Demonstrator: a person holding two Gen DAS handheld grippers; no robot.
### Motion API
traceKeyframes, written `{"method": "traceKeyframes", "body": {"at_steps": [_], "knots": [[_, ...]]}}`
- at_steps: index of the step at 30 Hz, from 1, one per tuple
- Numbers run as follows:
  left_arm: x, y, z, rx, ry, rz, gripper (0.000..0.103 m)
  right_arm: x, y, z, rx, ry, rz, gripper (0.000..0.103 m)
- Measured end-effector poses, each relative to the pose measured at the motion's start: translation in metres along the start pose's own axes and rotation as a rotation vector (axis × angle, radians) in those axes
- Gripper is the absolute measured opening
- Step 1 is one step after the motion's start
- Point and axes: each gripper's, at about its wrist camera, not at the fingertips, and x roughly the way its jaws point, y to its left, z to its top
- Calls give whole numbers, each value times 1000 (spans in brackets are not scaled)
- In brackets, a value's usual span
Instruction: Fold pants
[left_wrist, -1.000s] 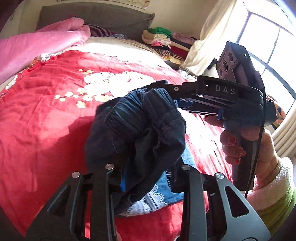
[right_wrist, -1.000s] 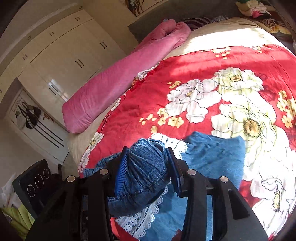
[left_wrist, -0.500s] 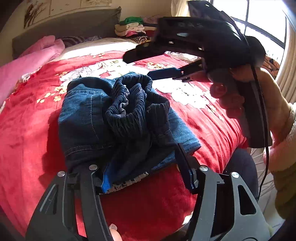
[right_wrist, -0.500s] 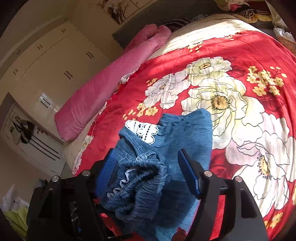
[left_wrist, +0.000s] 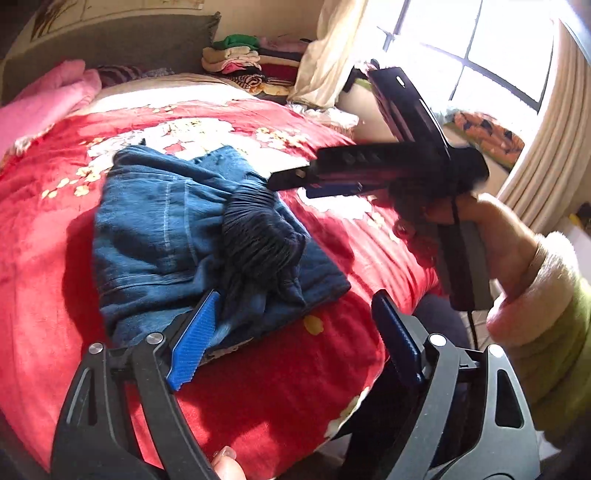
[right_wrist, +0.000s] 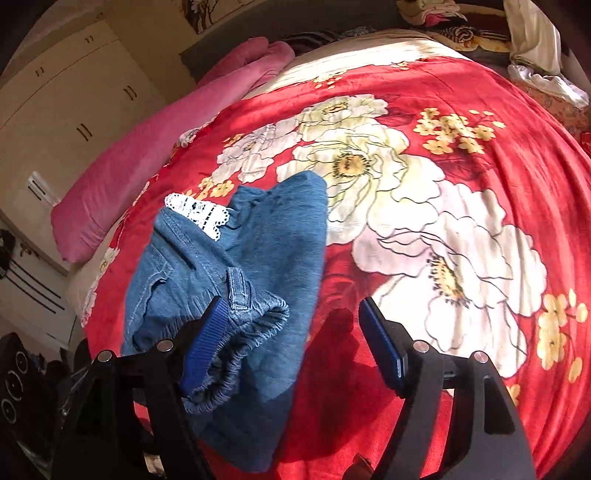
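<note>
Blue denim pants (left_wrist: 173, 229) lie folded in a compact bundle on the red floral blanket (left_wrist: 44, 258), the elastic waistband (left_wrist: 258, 236) bunched on top. In the right wrist view the pants (right_wrist: 243, 258) show white lace trim (right_wrist: 199, 214) at the far edge. My left gripper (left_wrist: 295, 339) is open and empty, its left pad just at the bundle's near edge. My right gripper (right_wrist: 295, 343) is open and empty above the waistband; it also shows in the left wrist view (left_wrist: 369, 173), held just right of the bundle.
A pink rolled quilt (right_wrist: 147, 155) lies along the bed's left side. Stacked folded clothes (left_wrist: 243, 62) sit at the headboard. A window and curtain (left_wrist: 480, 55) are to the right. White wardrobe doors (right_wrist: 74, 103) stand beyond the bed.
Both grippers let go of the pants and drew back. The bundle, held up a second ago, now rests folded on the blanket.
</note>
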Motion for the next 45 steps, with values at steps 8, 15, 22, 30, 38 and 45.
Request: {"method": "traceKeyframes", "body": {"at_steps": [8, 15, 22, 30, 38, 45], "knots": [[-46, 48, 5, -136, -82, 98, 80, -27, 27, -5, -18, -52, 124, 73], [-42, 51, 5, -85, -56, 129, 44, -1, 43, -2, -56, 17, 67, 73], [-6, 31, -4, 23, 53, 105, 18, 15, 30, -5, -43, 35, -32, 69], [-6, 31, -12, 35, 47, 78, 18, -8, 70, 34, -169, -46, 44, 70], [-5, 28, -18, 60, 51, 78, 18, 76, 96, 59, -350, 193, -10, 31], [-5, 33, -17, 53, 34, 93, 18, 95, 126, 70, -407, 166, -28, 8]]}}
